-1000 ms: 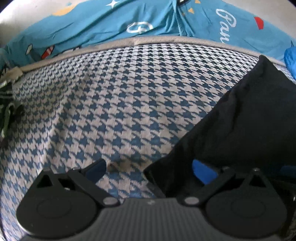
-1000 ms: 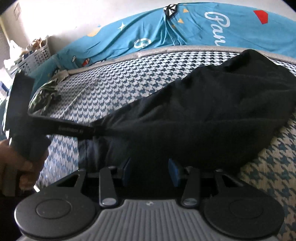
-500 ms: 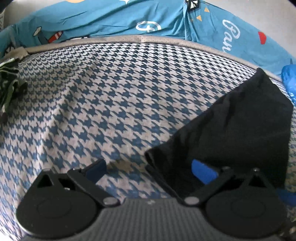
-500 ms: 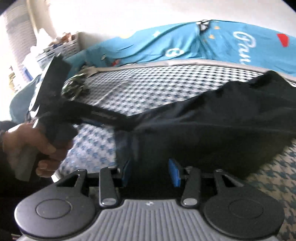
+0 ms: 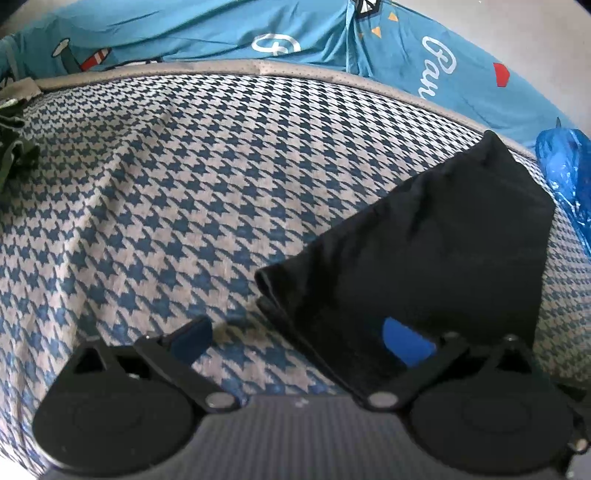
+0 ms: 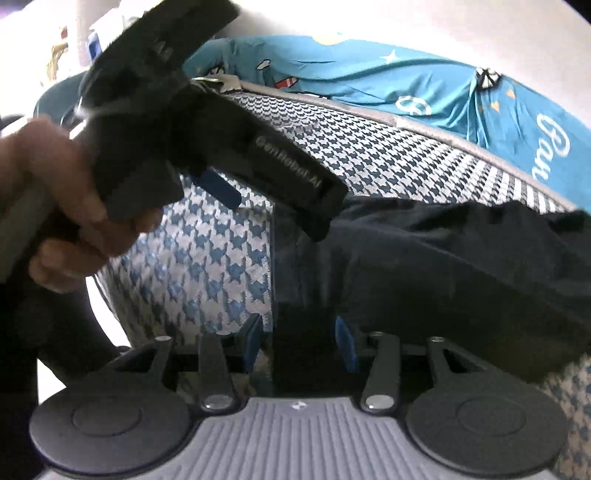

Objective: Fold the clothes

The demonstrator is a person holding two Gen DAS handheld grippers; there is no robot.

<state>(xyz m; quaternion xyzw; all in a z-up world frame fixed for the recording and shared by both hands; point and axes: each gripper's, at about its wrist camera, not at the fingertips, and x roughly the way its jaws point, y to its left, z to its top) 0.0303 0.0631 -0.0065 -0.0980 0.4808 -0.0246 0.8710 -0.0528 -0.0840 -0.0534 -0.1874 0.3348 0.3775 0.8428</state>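
Right wrist view: the right tongs (image 6: 299, 341) are closed on a fold of the black garment (image 6: 461, 266), whose long axis runs from lower centre toward the right edge. The left tongs (image 5: 295, 339) are spread wide, gripping nothing, the garment's corner under one finger on the houndstooth bed (image 5: 166, 184).

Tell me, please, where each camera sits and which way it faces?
Left wrist: on the left gripper, looking down at the checked cover and black garment; only its fingers show.
Right wrist: on the right gripper, facing the garment; the left hand shows.
Both share garment, cover and blue bedding.
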